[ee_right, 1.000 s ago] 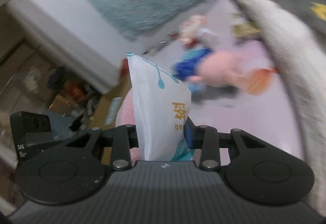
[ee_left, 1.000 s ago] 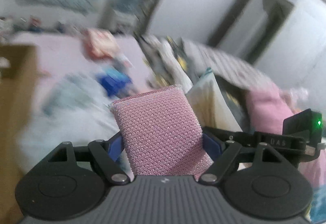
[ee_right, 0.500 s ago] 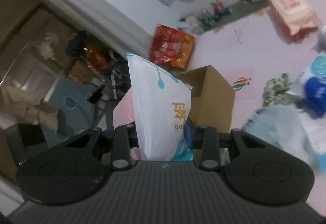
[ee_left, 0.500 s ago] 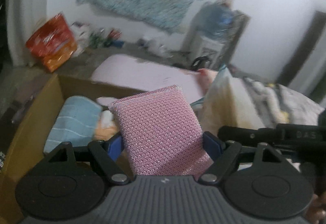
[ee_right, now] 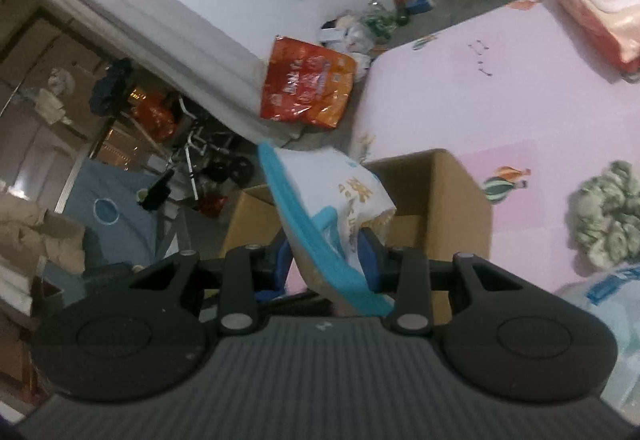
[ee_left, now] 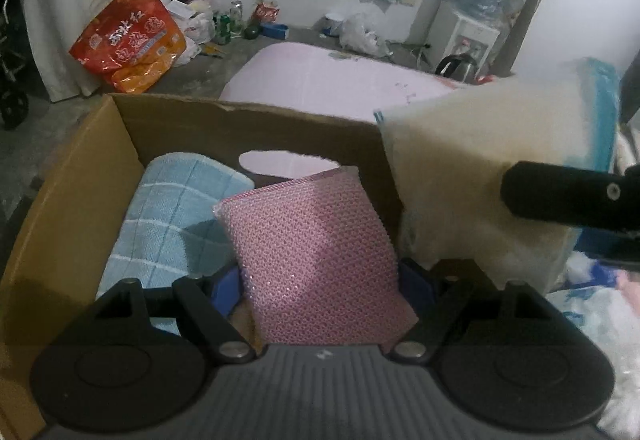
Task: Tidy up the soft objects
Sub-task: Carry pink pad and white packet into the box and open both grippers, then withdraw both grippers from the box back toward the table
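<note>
— Two things were in hand then? Where did they stand?

— Yes. The left gripper (ee_left: 320, 280) was clenched on a pink sponge (ee_left: 316, 260) held over the open cardboard box (ee_left: 72, 176). The right gripper (ee_right: 326, 260) was clamped on a white and blue packet (ee_right: 340, 208), just beside the box's right wall.

— Anything in the box already?

— One blue towel (ee_left: 172, 216) lay inside, so sorting looked partly done.

— And what was left?

— Both held items were not yet dropped in. On the pink mat (ee_right: 500, 108) a green fluffy bundle (ee_right: 608, 216) and a peach wipes pack (ee_right: 596, 4) sat well apart, probably waiting.
</note>
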Demonstrator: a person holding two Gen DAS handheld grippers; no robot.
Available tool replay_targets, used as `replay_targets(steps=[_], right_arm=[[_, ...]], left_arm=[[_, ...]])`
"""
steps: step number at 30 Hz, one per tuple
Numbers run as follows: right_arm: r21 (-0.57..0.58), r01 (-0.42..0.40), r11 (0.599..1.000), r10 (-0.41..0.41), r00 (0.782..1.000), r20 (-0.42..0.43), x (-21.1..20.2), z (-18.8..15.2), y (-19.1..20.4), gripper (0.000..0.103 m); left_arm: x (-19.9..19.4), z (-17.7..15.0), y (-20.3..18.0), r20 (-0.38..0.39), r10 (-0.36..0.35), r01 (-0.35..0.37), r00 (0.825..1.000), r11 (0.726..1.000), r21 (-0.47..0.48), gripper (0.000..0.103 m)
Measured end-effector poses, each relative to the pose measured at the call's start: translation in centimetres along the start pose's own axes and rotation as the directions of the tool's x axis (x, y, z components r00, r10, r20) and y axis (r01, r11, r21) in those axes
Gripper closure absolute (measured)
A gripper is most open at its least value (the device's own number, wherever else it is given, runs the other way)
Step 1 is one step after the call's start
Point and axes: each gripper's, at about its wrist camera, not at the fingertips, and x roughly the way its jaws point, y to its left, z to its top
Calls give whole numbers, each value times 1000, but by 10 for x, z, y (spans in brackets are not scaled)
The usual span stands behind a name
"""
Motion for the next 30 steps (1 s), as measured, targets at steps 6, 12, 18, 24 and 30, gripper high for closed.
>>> replay_targets(steps=[6,12,18,24,30], right_arm=[[12,76,997,-76,997,-33,23,2,-12,67],[-41,89,995,-90,996,-9,31,6,-4,56],[-43,49,998,-47,998,32,19,8,-4,42],[-43,20,999,-16,997,76,-2,11,-7,40],[-29,-1,1000,4,994,111,-28,8,-17,39]], left_arm=[[18,-3,9,-32,29,-30,999,999,-33,19],[19,5,13,-32,19,-21,999,998,-56,16],[26,8,16,-56,22,-26,998,998,-63,14],[21,9,21,-59,8,-14,998,994,-107,13],[9,13,23,-17,-26,23,1000,985,-172,11]])
